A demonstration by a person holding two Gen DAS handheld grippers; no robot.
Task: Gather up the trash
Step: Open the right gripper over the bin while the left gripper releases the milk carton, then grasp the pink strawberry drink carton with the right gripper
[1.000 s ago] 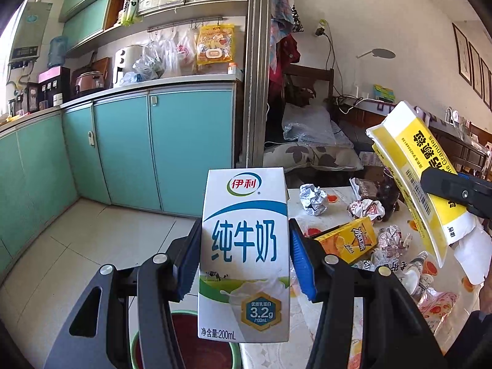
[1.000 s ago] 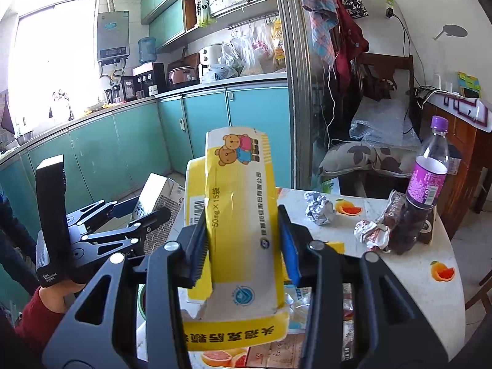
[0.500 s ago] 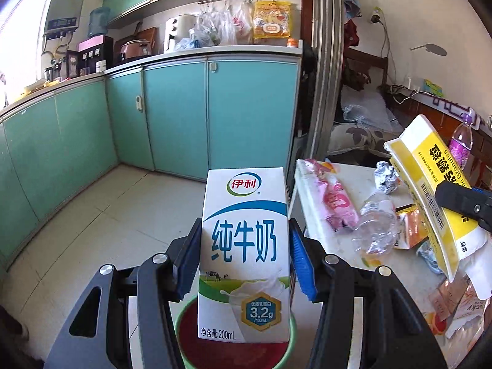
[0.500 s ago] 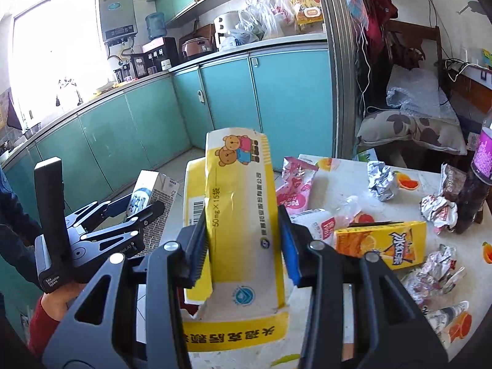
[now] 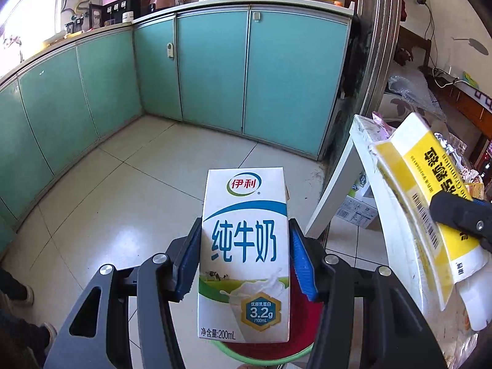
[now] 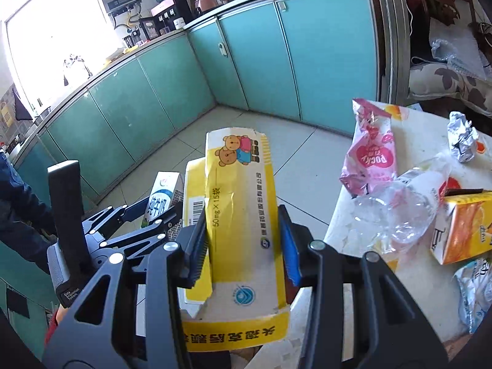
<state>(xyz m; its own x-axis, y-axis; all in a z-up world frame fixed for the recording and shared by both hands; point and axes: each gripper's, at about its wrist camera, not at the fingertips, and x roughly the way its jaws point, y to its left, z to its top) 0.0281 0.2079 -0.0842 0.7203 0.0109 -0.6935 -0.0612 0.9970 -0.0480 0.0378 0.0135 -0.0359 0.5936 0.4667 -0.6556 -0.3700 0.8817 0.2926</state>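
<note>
So the milk carton [image 5: 244, 255] is clamped upright between the blue pads of the left gripper [image 5: 244, 261], dead centre of the left wrist view, hanging right over a green-rimmed bin with a red inside [image 5: 303, 332] that peeks out at 6 o'clock. The right gripper [image 6: 244, 246] is squeezing a flattened yellow medicine box [image 6: 243, 230], which shows up at 3 o'clock in the left view, just beside the white table edge [image 5: 335, 184].

What worries me: only a sliver of the bin is visible, so I can't tell how well the carton is centred over it. Let go too soon and it could clip the rim and bounce onto the tiles. The yellow box is long and floppy too, so it might snag the table edge on the way over.

Still on the table at 2–3 o'clock in the right view: pink wrapper [image 6: 372, 153], crushed clear bottle [image 6: 399, 206], orange juice box [image 6: 464, 227].
</note>
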